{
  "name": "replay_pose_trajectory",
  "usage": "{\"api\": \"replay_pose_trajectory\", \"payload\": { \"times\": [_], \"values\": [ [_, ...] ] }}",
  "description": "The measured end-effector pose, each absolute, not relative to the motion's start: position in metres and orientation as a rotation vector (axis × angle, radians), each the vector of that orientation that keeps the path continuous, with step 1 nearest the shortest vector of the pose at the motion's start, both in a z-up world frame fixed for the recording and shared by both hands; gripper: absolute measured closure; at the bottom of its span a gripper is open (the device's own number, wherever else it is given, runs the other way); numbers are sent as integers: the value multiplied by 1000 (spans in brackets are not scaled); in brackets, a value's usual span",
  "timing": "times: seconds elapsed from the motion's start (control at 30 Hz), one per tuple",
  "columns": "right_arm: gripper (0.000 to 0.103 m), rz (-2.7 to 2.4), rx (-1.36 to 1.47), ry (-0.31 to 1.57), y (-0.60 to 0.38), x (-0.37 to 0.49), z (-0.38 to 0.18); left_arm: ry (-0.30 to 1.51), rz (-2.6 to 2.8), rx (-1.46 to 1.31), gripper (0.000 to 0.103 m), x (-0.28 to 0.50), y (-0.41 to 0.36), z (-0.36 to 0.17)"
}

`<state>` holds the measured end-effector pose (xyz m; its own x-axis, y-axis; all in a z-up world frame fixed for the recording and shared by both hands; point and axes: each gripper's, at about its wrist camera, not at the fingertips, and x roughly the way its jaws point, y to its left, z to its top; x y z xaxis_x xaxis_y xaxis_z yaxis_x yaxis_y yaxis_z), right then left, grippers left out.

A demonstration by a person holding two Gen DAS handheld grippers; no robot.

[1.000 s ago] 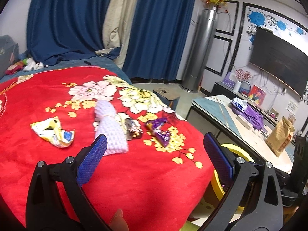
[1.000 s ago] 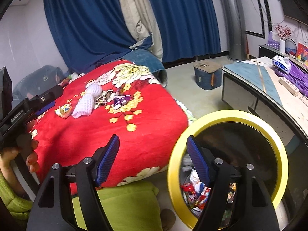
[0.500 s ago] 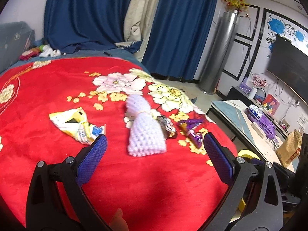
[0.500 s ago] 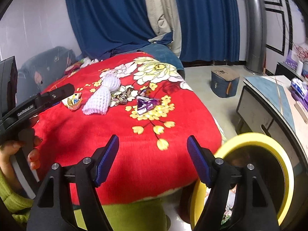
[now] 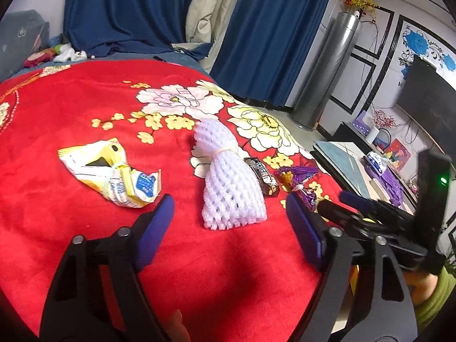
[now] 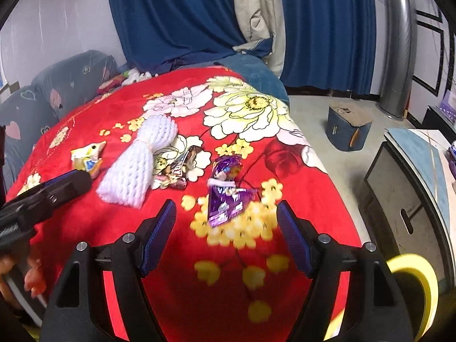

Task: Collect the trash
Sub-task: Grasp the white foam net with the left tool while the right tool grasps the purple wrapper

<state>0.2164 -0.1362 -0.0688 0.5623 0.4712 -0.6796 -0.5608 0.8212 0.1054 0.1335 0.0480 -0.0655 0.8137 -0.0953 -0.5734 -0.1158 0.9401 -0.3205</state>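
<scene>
Now both grippers have closed in from the yellow-rimmed bin (image 6: 419,287) onto the bed (image 5: 71,108), jaws spread and empty: the left gripper (image 5: 228,222) frames the white foam net (image 5: 230,188), the right gripper (image 6: 226,230) the purple wrapper (image 6: 225,196).

The left tool (image 5: 228,222) hung with its jaws spread wide over a red floral blanket (image 5: 71,108), nothing between them. Just ahead lay a white foam net (image 5: 230,188), a crumpled yellow wrapper (image 5: 114,173) to its left, and a dark candy wrapper (image 5: 263,175) and purple wrapper (image 5: 300,182) to its right.
</scene>
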Motion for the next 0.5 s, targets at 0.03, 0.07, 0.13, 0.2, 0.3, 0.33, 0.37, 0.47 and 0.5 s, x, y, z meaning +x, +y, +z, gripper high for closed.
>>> {"api": "replay_pose_trajectory", "payload": {
  "times": [0.03, 0.07, 0.13, 0.2, 0.3, 0.33, 0.37, 0.47, 0.5],
  "values": [
    [33, 615, -130, 767, -134, 221, -70, 626, 7, -356, 35, 135, 48, -66],
    [36, 617, -135, 773, -132, 225, -72, 631, 3, -359, 35, 138, 47, -66],
    [39, 610, -159, 784, -128, 234, -76, 646, -6, -360, 35, 141, 45, -68],
    [41, 599, -172, 801, -126, 244, -82, 663, -6, -366, 35, 146, 43, -70],
    [45, 591, -169, 844, -123, 255, -94, 689, -5, -376, 35, 155, 41, -75],
    [45, 594, -165, 845, -123, 257, -96, 696, -6, -377, 35, 157, 40, -76],
    [47, 594, -166, 839, -122, 256, -97, 702, -4, -376, 35, 160, 39, -78],
    [54, 594, -158, 827, -121, 253, -99, 732, 3, -383, 35, 167, 37, -85],
    [56, 591, -161, 821, -120, 252, -99, 740, 10, -384, 39, 169, 38, -87]
  ]
}}
